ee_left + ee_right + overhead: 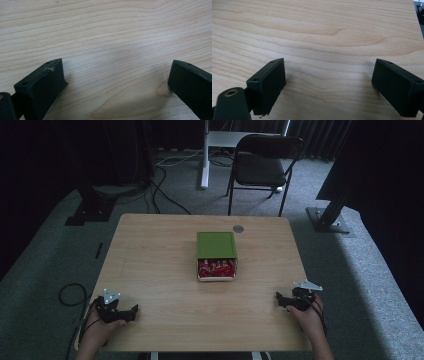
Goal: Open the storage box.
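Box [216,255] sits mid-table, well apart from both grippers.

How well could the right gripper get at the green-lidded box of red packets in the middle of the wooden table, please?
Probably well: bare wooden table lies between the open right gripper and the green-lidded box of red packets, with nothing in the way.

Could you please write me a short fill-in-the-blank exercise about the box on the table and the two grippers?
1. The lid half covering the box is ____ in colour.
2. The packets showing in the box are ____.
3. The left gripper and the right gripper both have their fingers ____, with nothing between them.
4. Both grippers rest on the ____ table.

Missing words: green; red; open; wooden
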`<action>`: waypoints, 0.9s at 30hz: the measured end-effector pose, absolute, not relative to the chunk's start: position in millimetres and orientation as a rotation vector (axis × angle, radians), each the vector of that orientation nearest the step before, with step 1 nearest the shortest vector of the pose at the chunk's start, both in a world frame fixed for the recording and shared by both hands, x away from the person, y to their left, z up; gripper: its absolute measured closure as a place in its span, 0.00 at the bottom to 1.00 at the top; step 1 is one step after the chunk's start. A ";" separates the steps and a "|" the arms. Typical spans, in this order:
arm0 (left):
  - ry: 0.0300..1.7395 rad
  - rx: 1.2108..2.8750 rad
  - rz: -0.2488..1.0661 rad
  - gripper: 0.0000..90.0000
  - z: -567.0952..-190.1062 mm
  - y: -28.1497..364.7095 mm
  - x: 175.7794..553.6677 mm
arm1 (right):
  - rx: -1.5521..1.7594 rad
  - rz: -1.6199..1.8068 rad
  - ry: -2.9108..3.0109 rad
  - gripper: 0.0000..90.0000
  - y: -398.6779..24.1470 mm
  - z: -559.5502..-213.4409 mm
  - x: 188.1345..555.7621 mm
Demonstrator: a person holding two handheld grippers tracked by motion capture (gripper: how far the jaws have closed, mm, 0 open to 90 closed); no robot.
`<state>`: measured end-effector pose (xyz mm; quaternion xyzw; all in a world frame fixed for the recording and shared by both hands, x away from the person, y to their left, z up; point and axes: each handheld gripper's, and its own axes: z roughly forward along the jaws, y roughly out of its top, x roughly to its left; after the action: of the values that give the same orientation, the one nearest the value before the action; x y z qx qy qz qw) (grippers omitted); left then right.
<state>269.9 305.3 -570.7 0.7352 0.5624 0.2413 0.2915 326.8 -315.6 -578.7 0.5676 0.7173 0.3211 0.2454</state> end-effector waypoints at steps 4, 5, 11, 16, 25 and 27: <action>1.498 1.957 0.644 0.02 -570.9 304.9 269.6 | 1.549 0.877 1.958 0.13 -315.6 -578.8 326.8; 1.494 1.959 0.641 0.02 -570.8 304.3 269.2 | 1.550 0.877 1.958 0.12 -315.6 -578.7 326.8; 1.484 1.969 0.651 0.02 -570.6 301.6 267.3 | 1.550 0.876 1.958 0.13 -315.6 -578.7 326.9; 1.445 1.993 0.649 0.02 -570.3 299.2 266.8 | 1.550 0.876 1.958 0.13 -315.5 -578.7 326.8; 1.341 2.038 0.701 0.02 -561.3 282.6 270.5 | 1.549 0.877 1.958 0.13 -315.6 -578.7 326.8; 1.303 2.045 0.714 0.02 -557.2 275.5 271.7 | 1.549 0.877 1.958 0.13 -315.5 -578.7 326.8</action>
<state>271.7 275.5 -557.2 0.7711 0.4914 0.2692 0.3024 326.8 -315.5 -578.7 0.5676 0.7172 0.3213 0.2452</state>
